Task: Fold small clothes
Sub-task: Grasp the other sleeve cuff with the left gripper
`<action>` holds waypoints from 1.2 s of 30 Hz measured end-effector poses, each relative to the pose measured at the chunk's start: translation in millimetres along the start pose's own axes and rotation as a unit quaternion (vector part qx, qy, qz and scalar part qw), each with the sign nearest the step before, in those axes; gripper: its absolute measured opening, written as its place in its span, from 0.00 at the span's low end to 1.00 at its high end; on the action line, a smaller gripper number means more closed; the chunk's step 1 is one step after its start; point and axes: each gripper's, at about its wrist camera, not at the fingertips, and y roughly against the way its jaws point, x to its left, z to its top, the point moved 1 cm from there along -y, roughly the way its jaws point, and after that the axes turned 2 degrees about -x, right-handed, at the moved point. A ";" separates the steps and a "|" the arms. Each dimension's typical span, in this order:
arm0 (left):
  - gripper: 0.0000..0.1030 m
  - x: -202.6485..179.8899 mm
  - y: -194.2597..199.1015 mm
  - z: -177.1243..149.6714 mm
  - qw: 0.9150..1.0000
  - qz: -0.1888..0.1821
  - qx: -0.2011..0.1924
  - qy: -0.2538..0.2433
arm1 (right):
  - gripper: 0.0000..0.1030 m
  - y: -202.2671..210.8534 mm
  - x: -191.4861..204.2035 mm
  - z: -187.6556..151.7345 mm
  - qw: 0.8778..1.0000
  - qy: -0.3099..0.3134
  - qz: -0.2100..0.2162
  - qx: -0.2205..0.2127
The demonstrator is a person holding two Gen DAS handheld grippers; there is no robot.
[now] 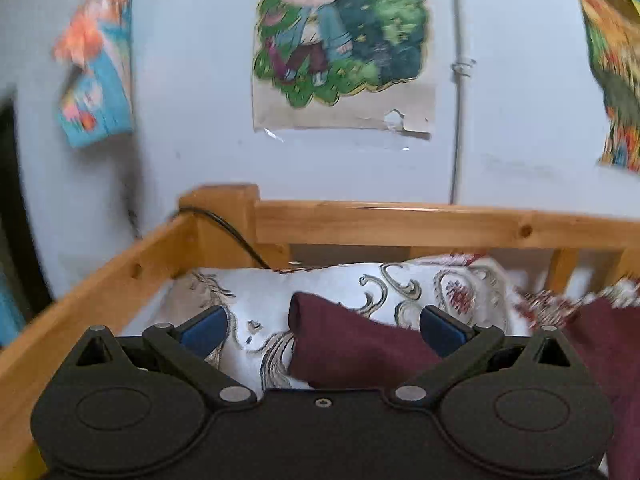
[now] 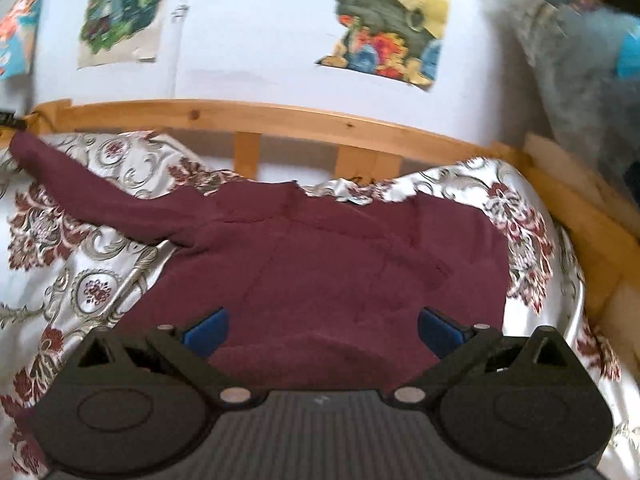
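A maroon top is lying spread across the patterned bedspread on the wooden-railed bed, one sleeve stretching away toward the far left corner. The right gripper is hovering above the garment's body, jaws standing wide apart, gripping nothing. The left gripper is hanging over the sleeve's cuff, its jaws gaping too, pads clear of the cloth. Cartoon posters are hanging on the wall behind.
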 end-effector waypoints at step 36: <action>0.08 -168.8 67.3 85.1 0.967 -0.116 0.217 -0.068 | 1.00 -16.1 -70.1 -28.5 0.986 -0.154 0.005 0.069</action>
